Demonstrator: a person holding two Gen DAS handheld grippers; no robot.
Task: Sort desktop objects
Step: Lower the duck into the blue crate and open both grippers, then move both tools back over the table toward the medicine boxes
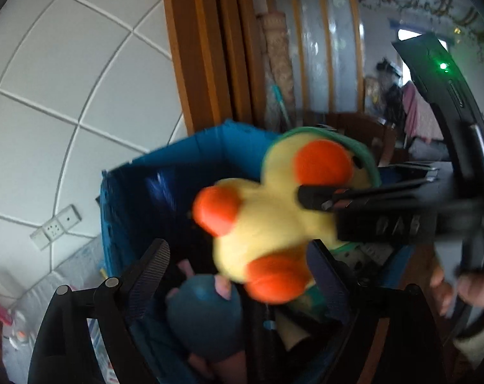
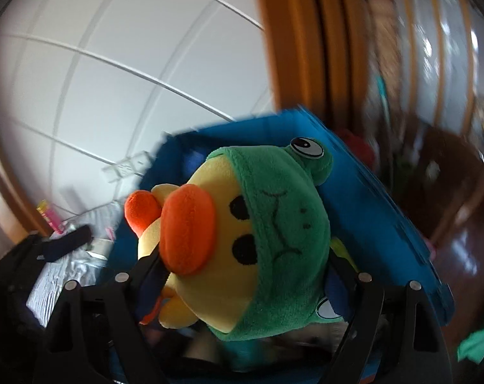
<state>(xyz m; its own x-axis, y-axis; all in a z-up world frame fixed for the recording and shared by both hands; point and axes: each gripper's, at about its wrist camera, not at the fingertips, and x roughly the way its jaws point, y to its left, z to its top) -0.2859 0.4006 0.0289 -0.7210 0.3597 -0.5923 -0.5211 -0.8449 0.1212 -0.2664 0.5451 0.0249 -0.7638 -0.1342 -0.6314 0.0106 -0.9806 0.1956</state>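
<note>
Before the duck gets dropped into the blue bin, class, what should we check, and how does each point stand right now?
1. Right gripper shut on the plush duck: ok, a finger presses each side of its head.
2. Duck above the blue bin: ok in the left wrist view.
3. Left gripper out of the drop path: not ok, open right under the duck.
4. Room in the bin: cannot tell; a dark blue plush already lies inside.
5. Picture sharpness for judging height: not ok, blurred.
</note>
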